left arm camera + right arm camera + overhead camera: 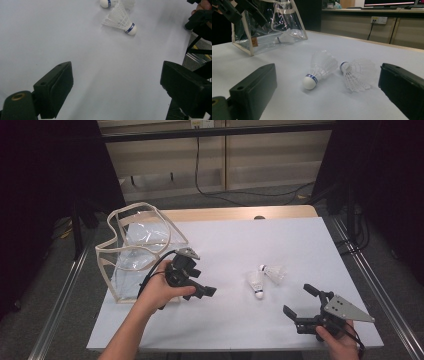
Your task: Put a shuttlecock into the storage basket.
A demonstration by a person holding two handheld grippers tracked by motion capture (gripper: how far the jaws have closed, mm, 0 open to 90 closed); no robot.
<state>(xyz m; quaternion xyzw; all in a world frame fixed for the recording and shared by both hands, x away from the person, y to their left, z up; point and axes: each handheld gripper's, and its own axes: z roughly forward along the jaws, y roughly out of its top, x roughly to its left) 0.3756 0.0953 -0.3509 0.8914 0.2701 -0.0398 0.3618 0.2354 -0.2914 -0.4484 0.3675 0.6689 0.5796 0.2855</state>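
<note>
Both grippers' jaws wide apart, empty — right gripper (300, 301) near two shuttlecocks (255, 284), left gripper (202, 287) beside clear bag (131, 251).

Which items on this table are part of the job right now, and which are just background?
In the job:
- two loose shuttlecocks: one, the other
- clear bag with a shuttlecock inside
- left gripper and right gripper, both open

Just about:
- black cable on the floor
- wall socket
</note>
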